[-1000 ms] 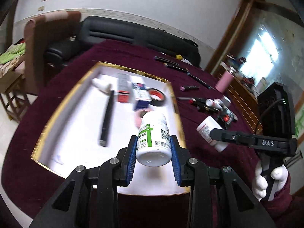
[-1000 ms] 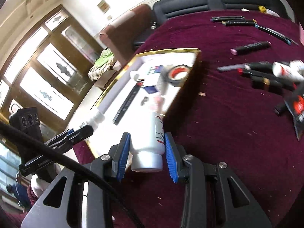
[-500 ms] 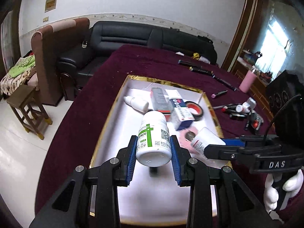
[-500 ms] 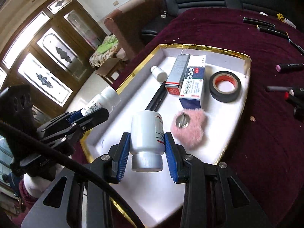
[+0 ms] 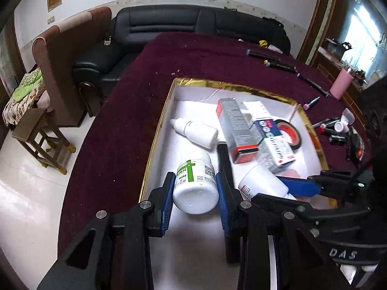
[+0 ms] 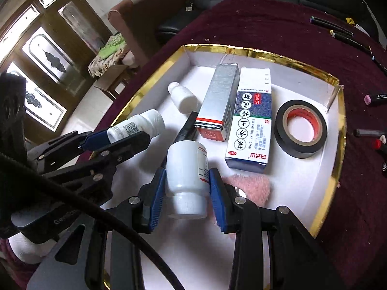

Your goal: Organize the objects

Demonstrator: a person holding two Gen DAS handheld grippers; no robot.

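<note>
My left gripper [image 5: 195, 192] is shut on a white pill bottle with a green cross label [image 5: 195, 186], held above the near left part of the gold-rimmed white tray [image 5: 158, 133]. My right gripper [image 6: 186, 189] is shut on a second white bottle with red print [image 6: 187, 171], cap toward the camera, over the tray's near middle. In the right wrist view the left gripper [image 6: 116, 135] and its bottle [image 6: 137, 125] hang at the left. In the left wrist view the right gripper's bottle [image 5: 262, 184] shows at the right.
In the tray lie a small dropper bottle [image 6: 182, 96], a silver and red box [image 6: 217, 104], a blue and white box [image 6: 250, 125], black tape [image 6: 301, 129], a black pen [image 6: 187, 128] and a pink puff [image 6: 251, 186]. Pens and markers [image 5: 336, 130] lie on the maroon cloth to the right.
Both grippers have moved with their bottles from the tray's near right edge and the cloth to over the tray, and dropped closer to it. The grips are unchanged.
</note>
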